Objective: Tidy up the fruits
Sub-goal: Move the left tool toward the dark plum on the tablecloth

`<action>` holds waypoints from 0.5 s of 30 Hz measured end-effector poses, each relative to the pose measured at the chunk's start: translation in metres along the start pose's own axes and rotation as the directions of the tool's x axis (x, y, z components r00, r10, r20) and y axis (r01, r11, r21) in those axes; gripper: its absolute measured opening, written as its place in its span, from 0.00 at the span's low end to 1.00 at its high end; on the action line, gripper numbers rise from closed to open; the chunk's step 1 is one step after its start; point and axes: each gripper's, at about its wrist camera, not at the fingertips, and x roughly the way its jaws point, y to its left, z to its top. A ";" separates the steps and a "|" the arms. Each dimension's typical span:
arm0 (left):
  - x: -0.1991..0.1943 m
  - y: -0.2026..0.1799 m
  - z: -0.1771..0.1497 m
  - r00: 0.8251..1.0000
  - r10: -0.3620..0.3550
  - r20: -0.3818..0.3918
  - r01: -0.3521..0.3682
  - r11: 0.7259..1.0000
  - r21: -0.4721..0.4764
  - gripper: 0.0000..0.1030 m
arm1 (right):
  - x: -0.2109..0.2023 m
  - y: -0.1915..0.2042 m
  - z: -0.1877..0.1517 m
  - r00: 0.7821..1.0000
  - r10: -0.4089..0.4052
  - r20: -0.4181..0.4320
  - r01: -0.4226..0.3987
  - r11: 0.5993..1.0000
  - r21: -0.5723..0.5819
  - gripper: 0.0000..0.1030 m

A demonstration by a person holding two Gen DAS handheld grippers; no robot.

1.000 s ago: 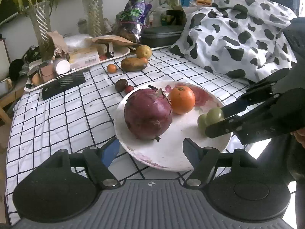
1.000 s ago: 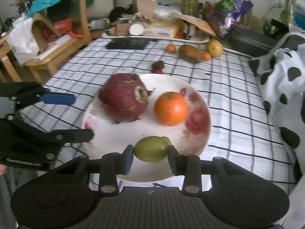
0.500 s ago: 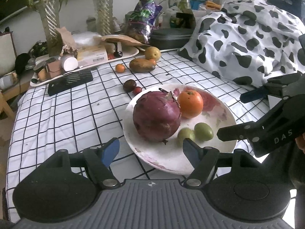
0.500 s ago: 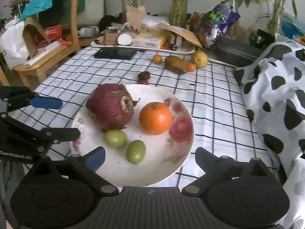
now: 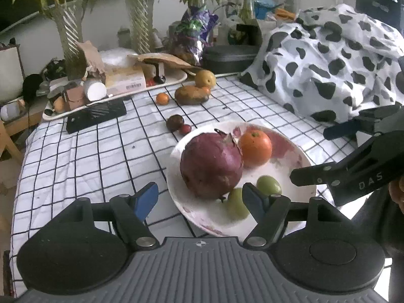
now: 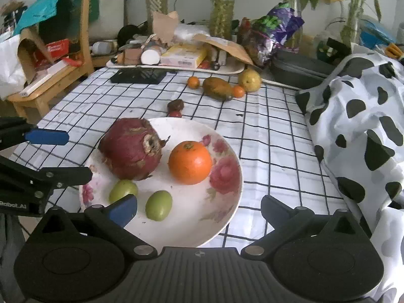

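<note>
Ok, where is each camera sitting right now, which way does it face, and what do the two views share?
Left wrist: on the left gripper, looking down and forward over the plate's near-left rim; own open fingers at bottom, right gripper entering from the right.
Right wrist: on the right gripper, facing the plate from its near edge; own wide-open fingers below, left gripper at left.
Shared: plate, pomegranate, orange, two green fruits, checked cloth, far fruits.

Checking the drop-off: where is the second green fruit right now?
In the right wrist view the second green fruit lies on the flowered plate, near its front edge, right of the other green fruit and below the orange.
</note>
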 end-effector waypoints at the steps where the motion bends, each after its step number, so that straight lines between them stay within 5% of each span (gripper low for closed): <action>1: 0.000 0.001 0.001 1.000 0.001 0.004 -0.001 1.000 0.000 0.70 | 0.000 -0.002 0.001 1.000 -0.004 0.004 0.003 1.000 0.008 1.00; 15: 0.005 0.020 0.019 0.996 0.035 0.077 -0.032 0.999 -0.041 0.70 | 0.006 -0.019 0.012 0.998 -0.057 0.038 0.054 0.995 0.079 1.00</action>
